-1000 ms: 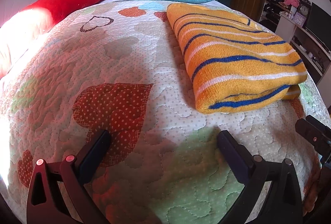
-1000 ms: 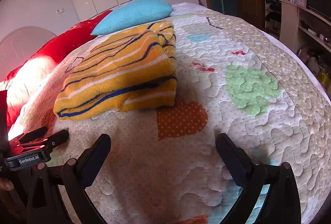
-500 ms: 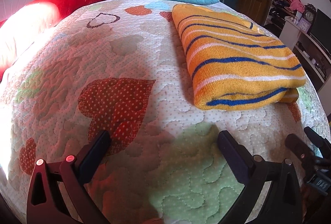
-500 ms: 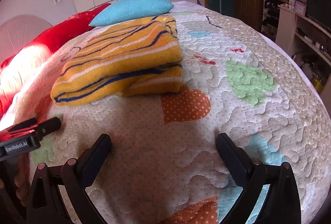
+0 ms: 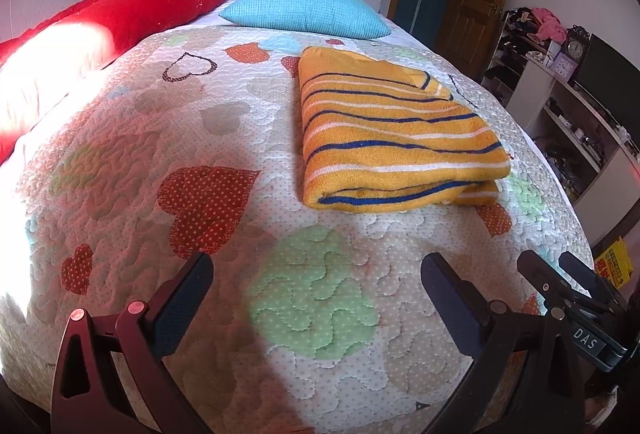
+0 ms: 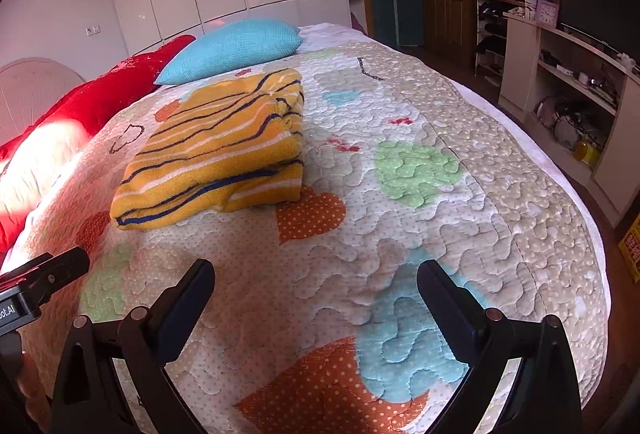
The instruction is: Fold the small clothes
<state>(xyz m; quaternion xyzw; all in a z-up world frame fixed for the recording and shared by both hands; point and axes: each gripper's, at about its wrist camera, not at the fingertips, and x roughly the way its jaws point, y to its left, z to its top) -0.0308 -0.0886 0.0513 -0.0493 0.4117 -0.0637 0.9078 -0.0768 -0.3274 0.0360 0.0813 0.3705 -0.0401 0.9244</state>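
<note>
So the orange striped sweater [image 5: 394, 137] is lying folded up into a neat rectangle on the bed quilt [image 5: 224, 121], sitting a bit toward the head end and well in from every edge, with its thick folded edge facing the foot of the bed where both grippers are hanging out. Blue and white stripes are running across the top of it, and one corner of a lower layer is peeking out at the front right.

The left gripper [image 5: 316, 286] is hovering over the foot end of the quilt with its fingers spread wide and nothing between them, well apart from the sweater. The right gripper [image 6: 316, 284] is doing the same thing, fingers released and gaping over the quilt, closer to the right edge of the bed. Neither one is touching the fabric, as far as I can tell.

A turquoise pillow [image 5: 306, 11] is resting at the head edge just behind the sweater, and a big red pillow [image 5: 120, 17] is stretching along the head-left corner, half washed out by sunlight. Over past the right edge, a shelf unit [image 6: 560, 69] is standing with clutter on it.
</note>
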